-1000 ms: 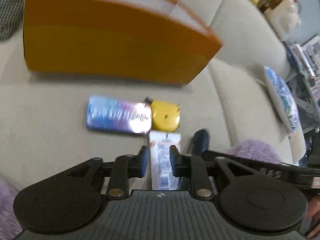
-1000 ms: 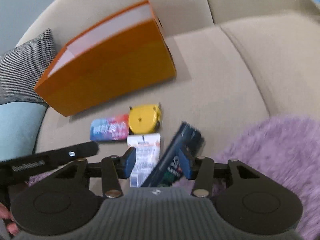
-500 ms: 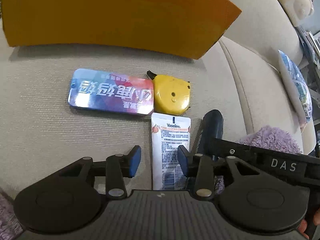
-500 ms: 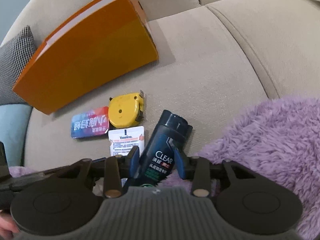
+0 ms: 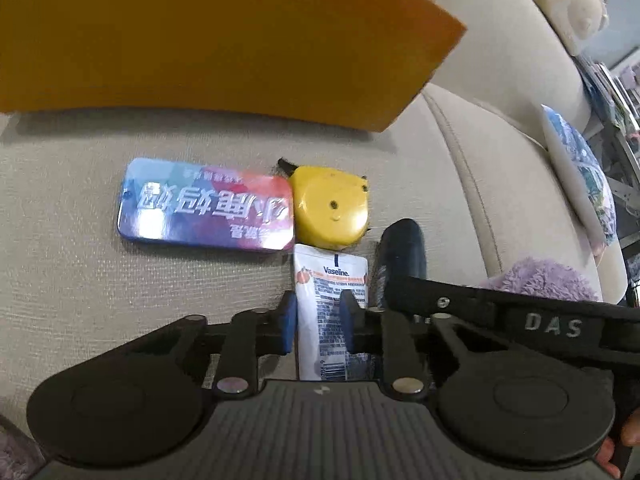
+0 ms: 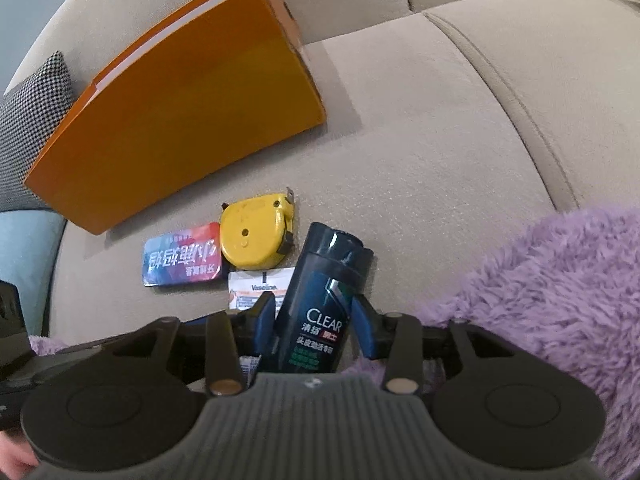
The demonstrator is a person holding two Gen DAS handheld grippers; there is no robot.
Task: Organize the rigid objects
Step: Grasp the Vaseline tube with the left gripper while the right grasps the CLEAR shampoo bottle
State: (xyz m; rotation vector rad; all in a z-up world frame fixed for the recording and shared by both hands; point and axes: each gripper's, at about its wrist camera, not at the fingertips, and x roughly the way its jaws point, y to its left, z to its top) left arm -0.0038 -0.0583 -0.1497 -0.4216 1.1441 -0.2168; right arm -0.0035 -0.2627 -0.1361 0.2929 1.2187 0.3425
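On the beige sofa seat lie a colourful flat tin (image 5: 206, 204), a yellow tape measure (image 5: 330, 214), a white Vaseline tube (image 5: 332, 312) and a dark CLEAR shampoo bottle (image 6: 320, 312). My left gripper (image 5: 318, 326) has closed in on the Vaseline tube, with the jaws at its sides. My right gripper (image 6: 312, 320) is around the lower body of the shampoo bottle, with the jaws at its sides. The bottle also shows in the left wrist view (image 5: 400, 256). The tin (image 6: 182, 260) and tape measure (image 6: 254, 236) also show in the right wrist view.
A large orange box (image 6: 180, 116) leans against the sofa back behind the objects. A fluffy purple blanket (image 6: 540, 300) lies at the right. A checked cushion (image 6: 32, 120) and a light blue one (image 6: 24, 260) are at the left.
Both grippers have moved closer to the objects. The left jaws have narrowed onto the Vaseline tube. The right jaws stay around the shampoo bottle.
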